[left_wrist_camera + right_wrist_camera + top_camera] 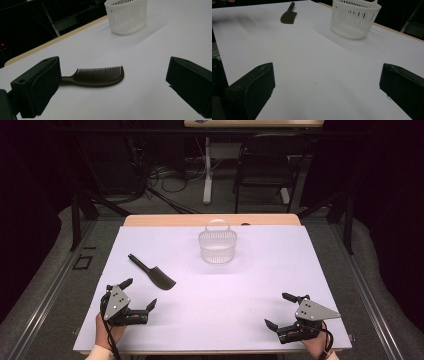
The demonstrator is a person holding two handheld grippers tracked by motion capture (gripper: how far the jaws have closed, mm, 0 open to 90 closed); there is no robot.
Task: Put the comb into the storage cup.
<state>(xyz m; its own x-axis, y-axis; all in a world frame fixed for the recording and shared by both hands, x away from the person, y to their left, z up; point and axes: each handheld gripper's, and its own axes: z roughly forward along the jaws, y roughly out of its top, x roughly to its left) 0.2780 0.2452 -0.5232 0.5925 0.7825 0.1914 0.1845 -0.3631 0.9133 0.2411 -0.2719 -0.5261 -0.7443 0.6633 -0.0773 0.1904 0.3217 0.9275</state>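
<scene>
comb: left gripper view, dark brown plastic comb (100, 76) handle end hidden behind left jaw | basket: white slatted plastic basket (127, 15) top cut by frame edge | high view: comb teeth too small to tell

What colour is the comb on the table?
Dark brown comb, nearly black; the left gripper view shows it best.

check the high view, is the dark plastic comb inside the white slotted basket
No, the dark plastic comb lies flat on the table, apart from the white slotted basket.
</scene>
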